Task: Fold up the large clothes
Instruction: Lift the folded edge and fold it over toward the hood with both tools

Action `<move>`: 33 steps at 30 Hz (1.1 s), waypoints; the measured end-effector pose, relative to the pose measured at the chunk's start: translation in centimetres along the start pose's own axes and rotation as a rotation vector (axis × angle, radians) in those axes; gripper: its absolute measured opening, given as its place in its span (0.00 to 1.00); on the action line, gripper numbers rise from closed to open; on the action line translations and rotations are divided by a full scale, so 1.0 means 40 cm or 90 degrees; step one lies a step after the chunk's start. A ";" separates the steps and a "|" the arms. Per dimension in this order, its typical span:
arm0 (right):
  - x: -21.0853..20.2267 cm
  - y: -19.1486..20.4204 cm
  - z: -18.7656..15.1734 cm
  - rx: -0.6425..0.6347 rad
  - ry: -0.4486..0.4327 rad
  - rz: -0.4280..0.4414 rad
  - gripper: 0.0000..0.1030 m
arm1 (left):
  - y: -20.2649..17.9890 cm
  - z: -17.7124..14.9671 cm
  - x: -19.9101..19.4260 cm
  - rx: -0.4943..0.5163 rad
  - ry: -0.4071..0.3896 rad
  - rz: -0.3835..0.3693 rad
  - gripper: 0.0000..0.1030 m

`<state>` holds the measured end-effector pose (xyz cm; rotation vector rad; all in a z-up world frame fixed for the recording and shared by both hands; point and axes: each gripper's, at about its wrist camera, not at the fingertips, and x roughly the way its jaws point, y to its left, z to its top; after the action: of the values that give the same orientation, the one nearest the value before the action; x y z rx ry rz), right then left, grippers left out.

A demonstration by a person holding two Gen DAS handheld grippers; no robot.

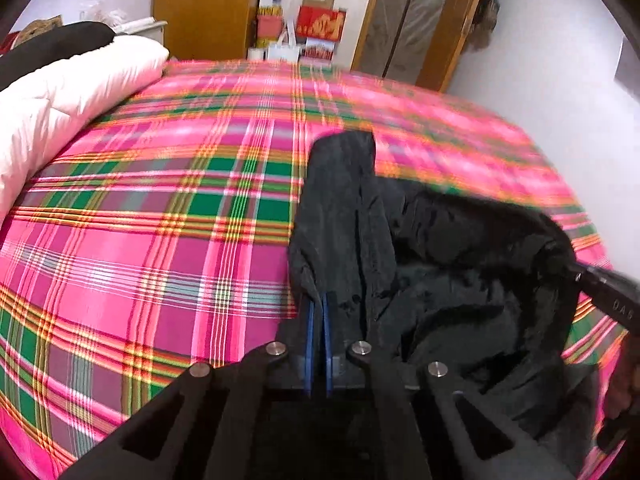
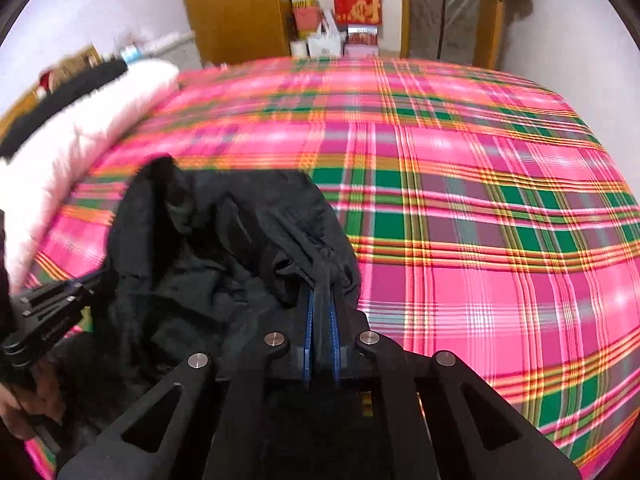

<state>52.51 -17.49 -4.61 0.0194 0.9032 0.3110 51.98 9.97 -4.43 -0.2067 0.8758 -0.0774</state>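
Both my left gripper [image 1: 318,304] and right gripper [image 2: 322,300] clamp the black garment [image 1: 440,280] over the bed [image 1: 160,220]; thin bites may slip if I pull apart

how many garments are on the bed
3: a black garment held by both grippers near the front, a white padded jacket at far left, another black piece on it. More may be hidden.
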 end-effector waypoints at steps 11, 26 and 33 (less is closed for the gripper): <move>-0.349 0.042 -0.236 0.057 -0.086 0.074 0.06 | -0.031 -0.152 -0.357 -0.001 -0.114 -0.076 0.03; -0.356 -0.031 -0.576 0.191 0.066 0.104 0.11 | 0.051 -0.517 -0.488 -0.141 -0.013 -0.039 0.04; -0.445 -0.043 -0.592 0.215 0.038 0.123 0.32 | 0.095 -0.571 -0.594 -0.189 -0.039 -0.003 0.04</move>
<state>24.32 -26.68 -5.90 0.4129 1.0066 0.3373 19.14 13.90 -1.52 -0.4861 0.8233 0.0544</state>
